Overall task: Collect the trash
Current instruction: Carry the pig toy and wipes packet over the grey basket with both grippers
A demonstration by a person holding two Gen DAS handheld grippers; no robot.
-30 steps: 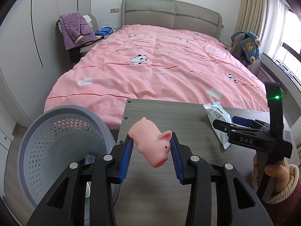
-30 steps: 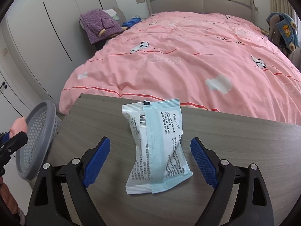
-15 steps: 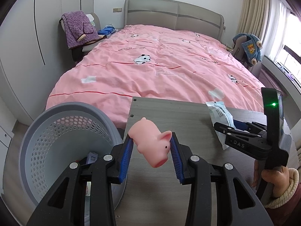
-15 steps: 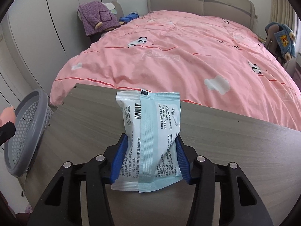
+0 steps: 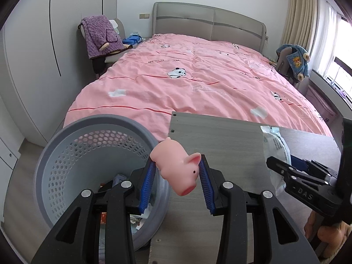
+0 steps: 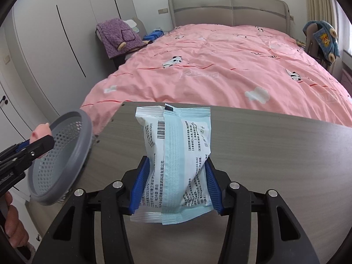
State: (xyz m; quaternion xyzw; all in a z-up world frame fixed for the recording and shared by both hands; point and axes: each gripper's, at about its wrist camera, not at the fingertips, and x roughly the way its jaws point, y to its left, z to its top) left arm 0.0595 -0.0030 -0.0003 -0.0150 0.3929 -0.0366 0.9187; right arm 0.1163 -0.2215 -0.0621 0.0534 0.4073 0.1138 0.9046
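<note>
My left gripper (image 5: pixel 177 176) is shut on a pink rubber pig (image 5: pixel 176 169) and holds it in the air over the table's left edge, beside the rim of a grey perforated waste basket (image 5: pixel 72 154). The basket holds some trash at its bottom. My right gripper (image 6: pixel 173 184) is shut on a white and light-blue sealed packet (image 6: pixel 176 154), held above the grey wood table (image 6: pixel 275 154). The packet (image 5: pixel 275 151) and right gripper (image 5: pixel 292 176) also show in the left wrist view. The pig (image 6: pixel 39 133) and basket (image 6: pixel 61 160) show at the left of the right wrist view.
A bed with a pink duvet (image 5: pixel 209 83) lies just beyond the table (image 5: pixel 215 136). A chair with a purple garment (image 5: pixel 99 37) stands at the bed's left, a chair with a blue jacket (image 5: pixel 294 61) at its right. White wardrobe doors (image 5: pixel 33 55) line the left wall.
My right gripper closed on the packet and lifted it off the table. My left gripper moved left with the pig, closer to the basket's rim.
</note>
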